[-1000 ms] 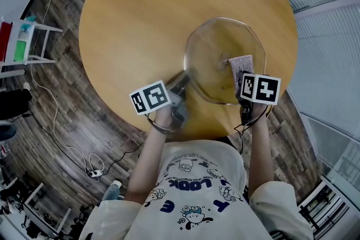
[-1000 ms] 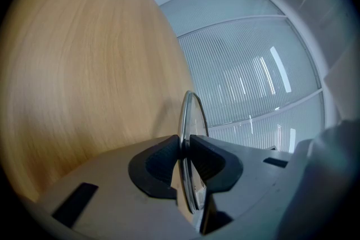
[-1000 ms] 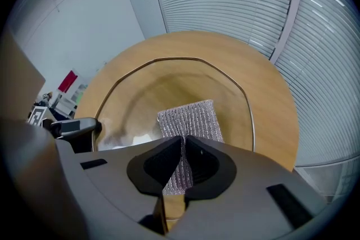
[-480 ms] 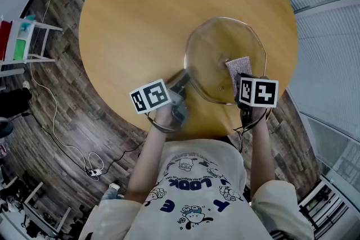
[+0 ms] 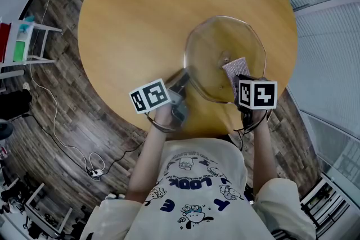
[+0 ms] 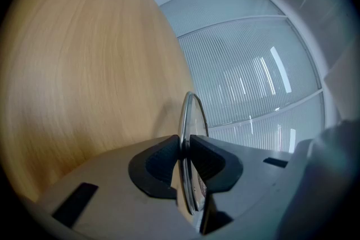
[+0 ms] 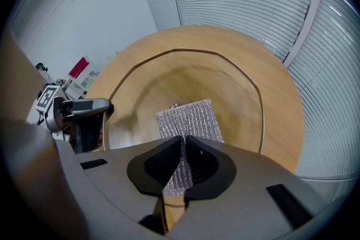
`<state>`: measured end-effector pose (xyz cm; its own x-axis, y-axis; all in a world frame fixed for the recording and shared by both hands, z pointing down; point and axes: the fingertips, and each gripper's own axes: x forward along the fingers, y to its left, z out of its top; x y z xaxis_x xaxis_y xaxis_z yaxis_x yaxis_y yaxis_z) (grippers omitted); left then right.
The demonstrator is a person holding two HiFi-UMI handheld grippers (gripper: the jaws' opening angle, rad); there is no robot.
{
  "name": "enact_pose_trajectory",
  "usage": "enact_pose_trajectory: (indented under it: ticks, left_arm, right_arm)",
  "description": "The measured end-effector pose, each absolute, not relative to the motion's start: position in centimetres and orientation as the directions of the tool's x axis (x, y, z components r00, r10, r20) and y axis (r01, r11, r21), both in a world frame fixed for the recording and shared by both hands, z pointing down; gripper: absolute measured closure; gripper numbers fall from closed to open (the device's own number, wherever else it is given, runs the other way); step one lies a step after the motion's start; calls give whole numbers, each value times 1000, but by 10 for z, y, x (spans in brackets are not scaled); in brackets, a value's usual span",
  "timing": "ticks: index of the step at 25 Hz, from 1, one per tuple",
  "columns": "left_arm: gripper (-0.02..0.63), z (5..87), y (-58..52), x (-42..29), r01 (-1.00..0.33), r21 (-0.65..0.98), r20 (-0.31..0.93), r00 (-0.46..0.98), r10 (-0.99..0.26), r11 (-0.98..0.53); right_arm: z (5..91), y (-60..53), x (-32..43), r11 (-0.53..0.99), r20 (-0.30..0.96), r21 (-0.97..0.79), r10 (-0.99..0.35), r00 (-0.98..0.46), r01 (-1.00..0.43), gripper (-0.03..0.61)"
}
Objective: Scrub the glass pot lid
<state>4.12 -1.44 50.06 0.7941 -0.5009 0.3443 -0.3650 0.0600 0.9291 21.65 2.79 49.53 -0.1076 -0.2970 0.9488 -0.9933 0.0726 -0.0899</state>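
Left gripper is clamped on the rim of the round clear glass pot lid, evidently to steady it over the round wooden bench. Right gripper is closed on a silver-grey ribbed scrubbing pad, which lies against the glass near its centre, placed for scrubbing.

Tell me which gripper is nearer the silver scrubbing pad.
Right. The right gripper is shut on the scrubbing pad; the left gripper clamps the glass lid by its rim, off the pad.

My left gripper clamps the lid at its left; my right gripper holds a pad on it.
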Motion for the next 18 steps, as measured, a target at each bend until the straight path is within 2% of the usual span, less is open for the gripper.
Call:
enact_pose_trajectory:
  ticks: [18]
  left_arm:
    - [540, 499, -17, 40, -373, 926, 347, 790, -505, 54]
  right_arm:
    - [496, 44, 201, 122, 955, -107, -262, -136, -987, 535]
